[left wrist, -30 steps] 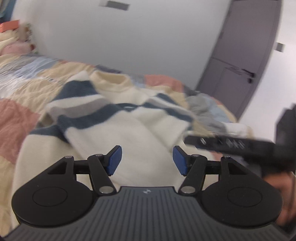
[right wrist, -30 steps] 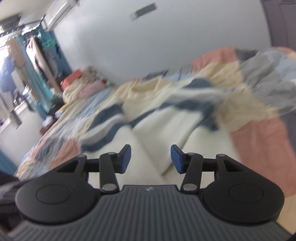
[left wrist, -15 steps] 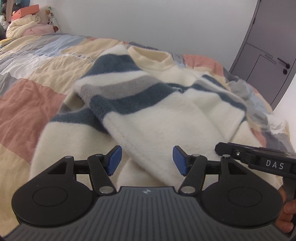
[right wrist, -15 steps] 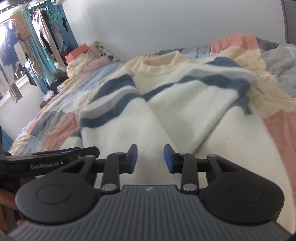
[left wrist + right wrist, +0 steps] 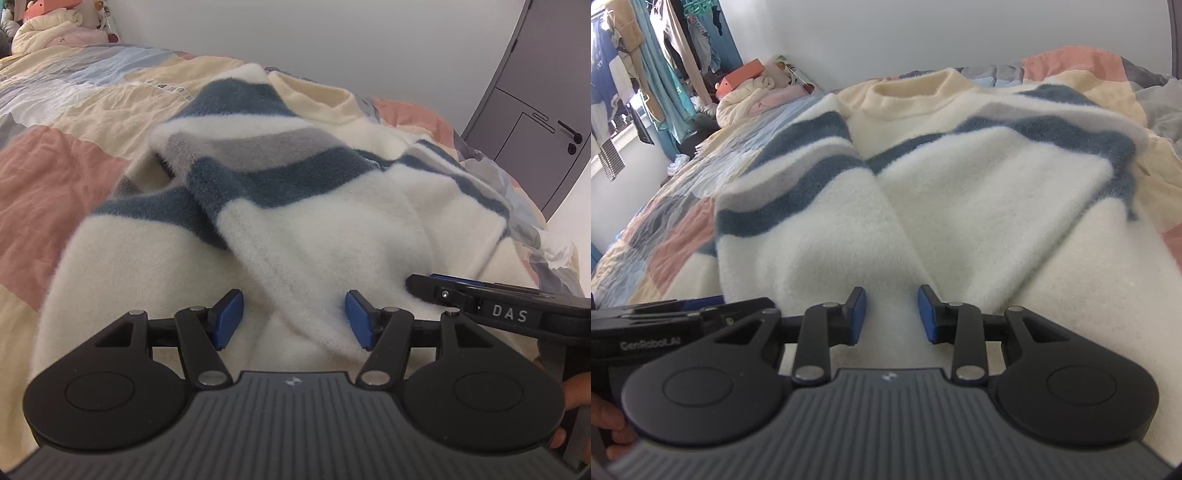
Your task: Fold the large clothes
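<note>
Sweater [image 5: 325, 229], fluffy cream with blue and grey stripes, lies flat on the bed [image 5: 55, 177], its hem nearest both cameras and its long axis running away toward the collar [image 5: 908, 94] at the far end, close to the wall [image 5: 923, 33]. Both sleeves are folded inward across the body: the left sleeve [image 5: 295, 280] slants down toward the hem, and the right sleeve [image 5: 1015, 206] meets it along a crease down the middle.

The left tool [image 5: 293, 319] tilts down over the hem with its blue pads spread wide, the end of the left sleeve lying between them, not pinched. The right tool [image 5: 891, 314] points down at the same slope just beside it; its jaws have just been closing and now stand narrower but still apart, with cream fabric under the gap and nothing pressed between the pads. Each tool shows at the edge of the other's view, with fingers of a hand [image 5: 570, 398] wrapped on the handle.

Beyond the collar the patchwork quilt reaches the wall; a grey door [image 5: 535, 122] stands to the right, a heap of bedding [image 5: 750, 96] and hanging clothes [image 5: 665, 55] to the left
</note>
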Action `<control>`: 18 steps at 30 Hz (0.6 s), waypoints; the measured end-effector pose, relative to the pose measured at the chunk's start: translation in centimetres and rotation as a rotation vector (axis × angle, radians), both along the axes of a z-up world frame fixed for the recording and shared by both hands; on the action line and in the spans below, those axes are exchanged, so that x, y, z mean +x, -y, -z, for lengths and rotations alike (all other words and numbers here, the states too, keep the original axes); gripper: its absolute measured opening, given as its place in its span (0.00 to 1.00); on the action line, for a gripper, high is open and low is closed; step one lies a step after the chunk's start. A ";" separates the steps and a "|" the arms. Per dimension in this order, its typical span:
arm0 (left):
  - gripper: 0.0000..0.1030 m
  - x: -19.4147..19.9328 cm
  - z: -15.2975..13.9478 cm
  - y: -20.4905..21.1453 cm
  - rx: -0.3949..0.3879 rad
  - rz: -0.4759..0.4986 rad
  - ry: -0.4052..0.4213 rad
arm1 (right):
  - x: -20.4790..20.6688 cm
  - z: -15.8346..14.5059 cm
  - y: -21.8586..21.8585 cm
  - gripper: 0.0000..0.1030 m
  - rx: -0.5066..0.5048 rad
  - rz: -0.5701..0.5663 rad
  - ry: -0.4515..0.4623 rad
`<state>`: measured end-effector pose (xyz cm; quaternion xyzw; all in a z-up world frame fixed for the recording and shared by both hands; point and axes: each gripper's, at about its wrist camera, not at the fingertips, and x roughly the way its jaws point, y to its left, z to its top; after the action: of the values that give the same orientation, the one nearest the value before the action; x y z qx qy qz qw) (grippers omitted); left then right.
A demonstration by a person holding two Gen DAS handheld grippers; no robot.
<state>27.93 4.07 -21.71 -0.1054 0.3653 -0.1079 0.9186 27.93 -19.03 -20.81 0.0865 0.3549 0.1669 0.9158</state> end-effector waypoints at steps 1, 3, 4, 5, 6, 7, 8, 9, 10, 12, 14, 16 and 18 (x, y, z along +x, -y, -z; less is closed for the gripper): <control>0.65 -0.2 -0.1 0.0 0.003 -0.002 0.001 | -0.1 0.0 0.0 0.34 -0.002 0.000 0.001; 0.65 -0.6 -0.4 0.0 0.007 -0.012 0.002 | -0.1 0.0 0.0 0.34 -0.002 0.001 0.001; 0.65 -0.8 -0.5 0.0 0.006 -0.019 0.003 | -0.1 0.0 0.0 0.34 -0.001 0.001 0.000; 0.65 -1.1 -0.6 -0.1 0.007 -0.025 0.005 | -0.2 -0.1 -0.1 0.34 -0.003 0.002 0.000; 0.65 -1.3 -0.8 -0.1 0.009 -0.032 0.006 | -0.3 -0.2 -0.1 0.33 -0.011 0.002 0.001; 0.65 -1.6 -0.9 -0.2 0.014 -0.040 0.009 | -0.4 -0.3 -0.3 0.33 -0.023 0.000 0.002; 0.65 -1.9 -1.1 -0.2 0.020 -0.047 0.013 | -0.5 -0.5 -0.3 0.33 -0.036 0.000 0.003; 0.65 -2.3 -1.2 -0.2 0.026 -0.056 0.017 | -0.8 -0.7 -0.3 0.33 -0.044 0.002 0.004; 0.65 -2.6 -1.4 -0.2 0.033 -0.063 0.020 | -1.1 -1.0 -0.3 0.33 -0.047 0.006 0.004; 0.65 -3.4 -1.8 -0.2 0.046 -0.081 0.028 | -1.9 -1.4 0.2 0.33 -0.040 0.020 0.003; 0.65 -4.3 -2.1 -0.6 0.049 -0.109 0.022 | -2.7 -1.8 0.8 0.33 -0.038 0.035 0.004; 0.65 -5.4 -2.5 -1.1 0.042 -0.140 0.015 | -3.5 -2.1 1.2 0.34 -0.074 0.053 0.012; 0.65 -6.6 -3.1 -1.8 0.037 -0.176 0.013 | -4.2 -2.5 1.9 0.34 -0.093 0.088 0.011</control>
<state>21.33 5.88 -18.63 -0.1196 0.3505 -0.0207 0.9287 23.71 -20.95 -18.30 0.0582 0.3530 0.1103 0.9273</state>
